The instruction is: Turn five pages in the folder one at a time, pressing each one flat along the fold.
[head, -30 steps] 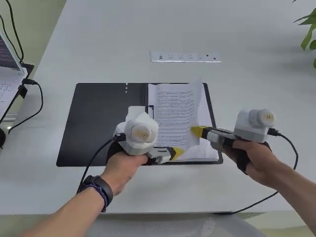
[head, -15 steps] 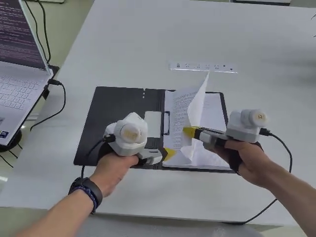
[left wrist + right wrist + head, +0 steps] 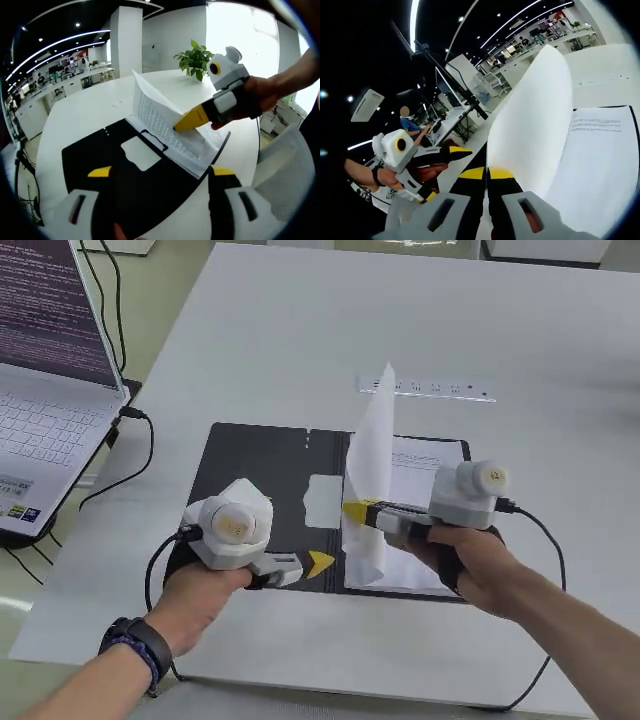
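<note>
The black folder point(image 3: 250, 475) lies open on the white bench point(image 3: 300, 330). The right gripper point(image 3: 352, 510) has its fingers clenched on the edge of one page point(image 3: 372, 460), which stands upright over the fold. The left gripper point(image 3: 312, 565) hovers at the folder's near edge, fingers spread wide, grasping nothing.

Left tongs point(image 3: 161, 171) gape wide apart while right tongs point(image 3: 486, 173) are pinched closed.
</note>
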`<act>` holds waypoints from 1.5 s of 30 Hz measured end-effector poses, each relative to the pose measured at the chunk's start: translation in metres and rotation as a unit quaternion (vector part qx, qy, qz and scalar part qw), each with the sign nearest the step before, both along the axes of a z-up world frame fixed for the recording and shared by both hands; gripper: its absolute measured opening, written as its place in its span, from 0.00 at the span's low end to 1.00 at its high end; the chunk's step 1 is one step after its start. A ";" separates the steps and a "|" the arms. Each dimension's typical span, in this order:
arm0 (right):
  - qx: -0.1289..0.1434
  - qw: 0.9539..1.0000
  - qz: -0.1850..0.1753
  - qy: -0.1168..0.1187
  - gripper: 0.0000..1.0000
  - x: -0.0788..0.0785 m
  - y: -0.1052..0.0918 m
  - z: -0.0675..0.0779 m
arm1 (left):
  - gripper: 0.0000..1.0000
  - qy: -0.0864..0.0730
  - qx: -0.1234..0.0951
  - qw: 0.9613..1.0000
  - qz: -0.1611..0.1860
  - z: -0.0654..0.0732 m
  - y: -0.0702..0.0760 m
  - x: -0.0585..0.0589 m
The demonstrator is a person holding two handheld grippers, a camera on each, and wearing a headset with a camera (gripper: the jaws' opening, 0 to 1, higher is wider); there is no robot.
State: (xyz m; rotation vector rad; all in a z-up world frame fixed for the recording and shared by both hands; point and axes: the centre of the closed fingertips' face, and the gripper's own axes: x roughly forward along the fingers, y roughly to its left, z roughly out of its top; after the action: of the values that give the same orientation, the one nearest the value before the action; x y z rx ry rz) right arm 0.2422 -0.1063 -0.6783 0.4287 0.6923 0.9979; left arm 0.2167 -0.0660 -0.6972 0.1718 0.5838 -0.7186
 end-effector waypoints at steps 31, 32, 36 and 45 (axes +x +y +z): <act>-0.025 0.995 0.064 0.070 0.00 -0.013 0.100 -0.053 | 0.78 0.014 0.006 0.999 0.028 -0.005 0.036 -0.026; -0.028 0.995 0.062 0.074 0.00 -0.013 0.101 -0.055 | 0.78 0.015 0.007 0.999 0.030 -0.006 0.038 -0.027; -0.047 0.994 0.055 0.084 0.00 -0.012 0.103 -0.069 | 0.78 0.017 0.007 0.999 0.037 -0.008 0.046 -0.028; -0.081 0.991 0.041 0.100 0.00 -0.013 0.108 -0.097 | 0.78 0.021 0.006 0.998 0.052 -0.008 0.059 -0.033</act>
State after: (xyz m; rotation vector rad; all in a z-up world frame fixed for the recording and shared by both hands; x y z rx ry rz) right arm 0.2296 0.0017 -0.7750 0.3638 0.9714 0.9755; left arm 0.1837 -0.0066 -0.7057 0.1374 0.6320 -0.6179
